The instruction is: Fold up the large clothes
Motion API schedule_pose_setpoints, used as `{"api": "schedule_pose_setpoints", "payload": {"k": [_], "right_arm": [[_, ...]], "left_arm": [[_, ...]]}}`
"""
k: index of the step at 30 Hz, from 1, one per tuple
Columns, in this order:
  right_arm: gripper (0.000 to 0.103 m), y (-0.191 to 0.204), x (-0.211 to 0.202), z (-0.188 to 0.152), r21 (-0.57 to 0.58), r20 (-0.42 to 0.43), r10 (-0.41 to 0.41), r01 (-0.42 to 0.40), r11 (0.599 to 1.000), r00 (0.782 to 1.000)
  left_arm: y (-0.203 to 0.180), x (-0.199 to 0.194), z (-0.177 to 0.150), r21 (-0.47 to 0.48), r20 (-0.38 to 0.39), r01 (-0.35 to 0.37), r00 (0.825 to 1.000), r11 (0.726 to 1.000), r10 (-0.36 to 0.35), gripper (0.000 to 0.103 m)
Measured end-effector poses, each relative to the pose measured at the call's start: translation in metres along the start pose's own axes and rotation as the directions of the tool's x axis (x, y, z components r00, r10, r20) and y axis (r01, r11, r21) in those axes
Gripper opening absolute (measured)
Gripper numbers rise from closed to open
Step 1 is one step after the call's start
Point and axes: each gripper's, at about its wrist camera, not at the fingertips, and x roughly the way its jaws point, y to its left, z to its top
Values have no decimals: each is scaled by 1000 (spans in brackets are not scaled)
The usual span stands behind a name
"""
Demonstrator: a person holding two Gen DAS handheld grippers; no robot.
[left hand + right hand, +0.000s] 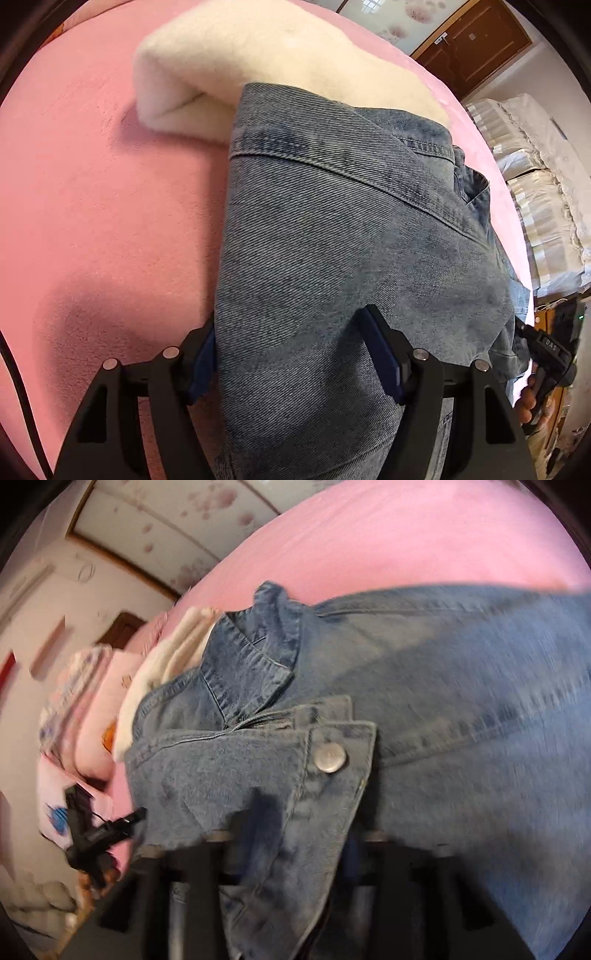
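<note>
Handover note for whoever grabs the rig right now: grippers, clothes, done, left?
Left gripper: jaws apart, a thick fold of the denim jacket between them; cannot tell if it is pinched.
Right gripper: blurred, denim draped over its fingers; grip unclear.
Jacket lies on the pink bedspread, partly over a folded cream fleece. Snap button and collar face the right camera.
Done: jacket looks partly doubled over.
Left: likely finish the fold and flatten.

The only readable lettering is "DAS", on the black body of the right tongs (553,349).
</note>
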Motion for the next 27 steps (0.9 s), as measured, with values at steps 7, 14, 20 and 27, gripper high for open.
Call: {"api": "schedule_pose_setpoints", "payload": {"k": [7,14,20,27], "right_arm": [[7,54,-35,9,-261,291,-176,255,931,940],[38,31,-9,10,-206,185,-387,421,883,903],[41,65,-50,-21,-214,297,-325,394,894,898],[41,145,-11,-64,-330,218,-101,171,928,971]], "left_arm": [[-16,5,-1,87,51,-89,995,992,85,54],[-29,-9,0,131,100,-201,977,971,188,55],[-53,-65,-12,108,238,-131,966,985,102,55],[-107,-38,-50,145,207,-55,978,988,24,55]]}}
